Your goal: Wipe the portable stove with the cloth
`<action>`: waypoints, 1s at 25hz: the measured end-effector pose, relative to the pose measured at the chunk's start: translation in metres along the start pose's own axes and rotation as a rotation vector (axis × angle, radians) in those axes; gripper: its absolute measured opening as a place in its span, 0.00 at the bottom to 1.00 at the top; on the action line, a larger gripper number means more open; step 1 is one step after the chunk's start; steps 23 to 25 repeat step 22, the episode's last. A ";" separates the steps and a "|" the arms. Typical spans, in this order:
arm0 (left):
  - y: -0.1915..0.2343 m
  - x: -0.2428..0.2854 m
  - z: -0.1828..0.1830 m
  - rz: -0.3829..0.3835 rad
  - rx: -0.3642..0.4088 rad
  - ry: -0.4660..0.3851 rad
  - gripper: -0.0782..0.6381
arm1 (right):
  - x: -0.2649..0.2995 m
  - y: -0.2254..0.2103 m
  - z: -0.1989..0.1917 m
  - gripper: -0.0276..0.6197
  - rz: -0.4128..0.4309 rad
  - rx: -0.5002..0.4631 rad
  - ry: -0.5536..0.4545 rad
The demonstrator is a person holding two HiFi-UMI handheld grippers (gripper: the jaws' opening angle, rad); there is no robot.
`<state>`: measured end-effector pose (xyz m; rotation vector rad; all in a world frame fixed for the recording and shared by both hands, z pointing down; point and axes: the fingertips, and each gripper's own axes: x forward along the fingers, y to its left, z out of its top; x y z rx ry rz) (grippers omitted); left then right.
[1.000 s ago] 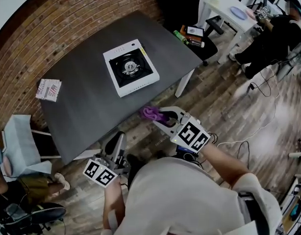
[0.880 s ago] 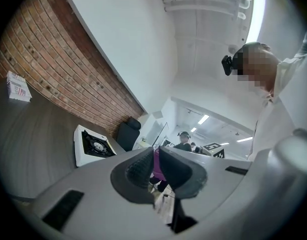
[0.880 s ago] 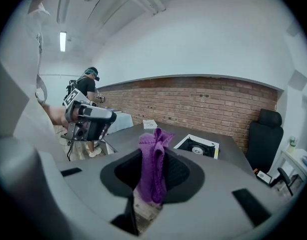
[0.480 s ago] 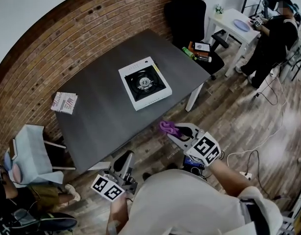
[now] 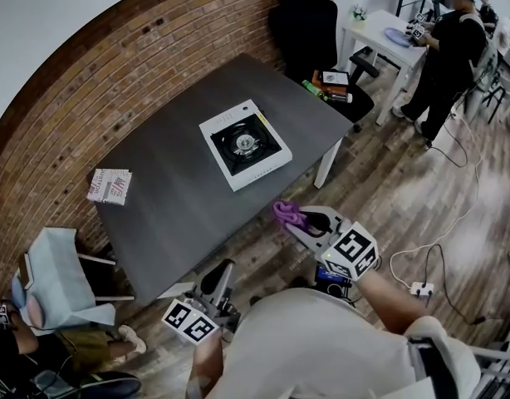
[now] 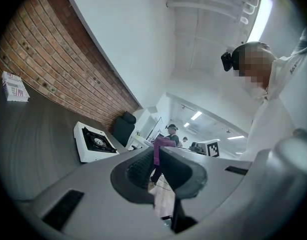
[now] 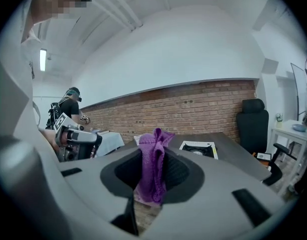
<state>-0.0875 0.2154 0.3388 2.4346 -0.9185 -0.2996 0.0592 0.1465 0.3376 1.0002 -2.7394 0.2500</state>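
The portable stove [image 5: 245, 144], white with a black burner top, sits on the dark grey table [image 5: 172, 198], right of centre. My right gripper [image 5: 300, 220] hovers off the table's near right edge, shut on a bunched purple cloth [image 5: 286, 214]. In the right gripper view the cloth [image 7: 152, 166] hangs between the pads of that gripper [image 7: 153, 159], with the stove [image 7: 198, 148] beyond it. My left gripper [image 5: 221, 272] hangs below the table's near edge, shut on nothing. Past its jaws [image 6: 157, 159] the left gripper view shows the stove [image 6: 96, 143] far off.
A small printed packet [image 5: 111, 185] lies at the table's left end. A black office chair [image 5: 309, 15] holding bottles and a box [image 5: 330, 86] stands at the far right corner. A person [image 5: 446, 48] stands by a white table [image 5: 384, 32]. Cables and a power strip [image 5: 421, 288] cross the floor.
The head view has pulled back, so table and stove sit more central. Both grippers keep their places at the near edge, the right one still holding the cloth.
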 end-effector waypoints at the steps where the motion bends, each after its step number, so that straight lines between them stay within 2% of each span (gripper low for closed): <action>1: 0.000 0.000 -0.001 -0.004 -0.002 0.002 0.17 | -0.001 0.000 0.001 0.19 -0.007 0.001 -0.003; 17: -0.003 0.002 0.006 -0.041 0.009 0.019 0.17 | -0.006 -0.007 0.015 0.19 -0.078 -0.013 -0.036; 22: 0.010 0.010 0.024 -0.052 0.057 -0.018 0.17 | 0.007 -0.017 0.031 0.19 -0.087 -0.051 -0.080; 25: 0.010 0.010 0.024 -0.052 0.057 -0.018 0.17 | 0.007 -0.017 0.031 0.19 -0.087 -0.051 -0.080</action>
